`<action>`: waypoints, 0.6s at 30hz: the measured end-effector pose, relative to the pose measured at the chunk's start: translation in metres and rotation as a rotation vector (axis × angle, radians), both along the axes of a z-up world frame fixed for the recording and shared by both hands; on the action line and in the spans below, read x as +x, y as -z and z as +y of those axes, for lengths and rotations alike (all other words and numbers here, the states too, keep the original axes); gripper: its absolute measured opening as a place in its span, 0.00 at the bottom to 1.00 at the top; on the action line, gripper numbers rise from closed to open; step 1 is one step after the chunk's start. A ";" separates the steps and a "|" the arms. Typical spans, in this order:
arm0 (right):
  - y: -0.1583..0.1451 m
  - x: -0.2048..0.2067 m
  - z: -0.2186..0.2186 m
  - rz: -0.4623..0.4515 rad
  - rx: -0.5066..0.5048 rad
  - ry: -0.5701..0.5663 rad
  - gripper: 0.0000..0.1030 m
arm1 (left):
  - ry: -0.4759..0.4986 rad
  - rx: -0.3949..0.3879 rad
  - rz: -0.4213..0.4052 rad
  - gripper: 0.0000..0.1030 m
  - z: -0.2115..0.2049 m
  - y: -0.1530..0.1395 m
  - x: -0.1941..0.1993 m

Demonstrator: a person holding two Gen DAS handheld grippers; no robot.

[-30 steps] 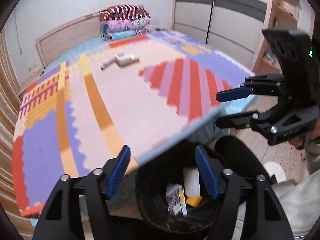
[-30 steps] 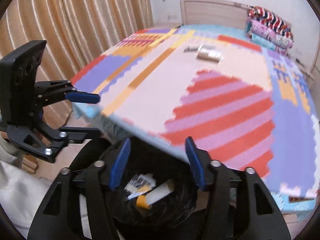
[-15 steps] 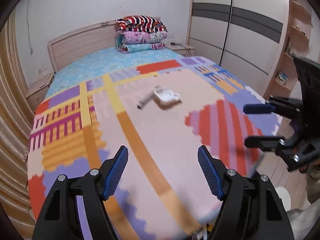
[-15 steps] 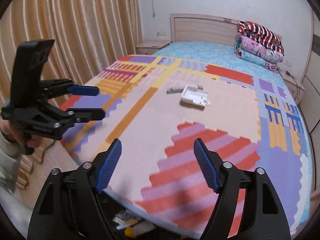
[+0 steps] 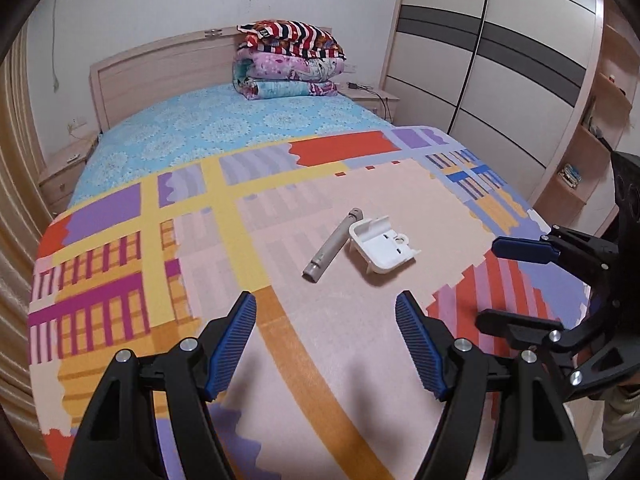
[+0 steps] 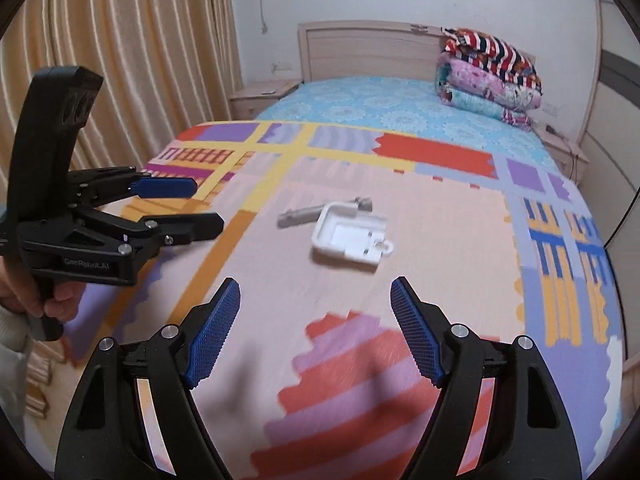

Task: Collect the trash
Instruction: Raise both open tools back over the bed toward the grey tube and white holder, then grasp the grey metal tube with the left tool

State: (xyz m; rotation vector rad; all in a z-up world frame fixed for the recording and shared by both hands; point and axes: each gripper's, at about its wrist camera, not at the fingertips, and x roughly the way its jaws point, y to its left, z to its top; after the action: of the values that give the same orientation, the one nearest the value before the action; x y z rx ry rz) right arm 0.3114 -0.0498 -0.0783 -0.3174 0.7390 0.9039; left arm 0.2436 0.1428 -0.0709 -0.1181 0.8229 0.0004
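Observation:
A white plastic tray-like piece (image 5: 382, 249) and a grey tube (image 5: 333, 250) lie side by side on the colourful foam mat (image 5: 280, 320) on the bed. They also show in the right wrist view, the white piece (image 6: 349, 236) in front of the tube (image 6: 301, 214). My left gripper (image 5: 326, 344) is open and empty, above the mat, short of both items. My right gripper (image 6: 316, 332) is open and empty too. It shows at the right of the left wrist view (image 5: 516, 284). The left gripper shows at the left of the right wrist view (image 6: 188, 208).
Folded quilts (image 5: 288, 60) are stacked by the headboard (image 5: 160, 68). A wardrobe (image 5: 500, 60) and shelves (image 5: 592, 120) stand at the right. Curtains (image 6: 140, 60) hang at the left, with a nightstand (image 6: 260, 96) by the bed.
Both grippers rose from over the black bin at the bed's foot and moved forward over the mat. The bin has left both views. Both stayed open and empty.

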 end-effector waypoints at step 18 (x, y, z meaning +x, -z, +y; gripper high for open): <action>0.032 0.042 0.040 0.035 -0.064 0.019 0.75 | 0.047 0.069 0.104 0.57 0.013 0.044 0.066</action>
State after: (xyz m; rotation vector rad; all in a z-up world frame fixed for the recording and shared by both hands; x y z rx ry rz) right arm 0.3529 -0.0095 -0.1100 -0.3512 0.8032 0.8708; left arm 0.3101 0.1563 -0.1154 -0.0335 0.9286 -0.0090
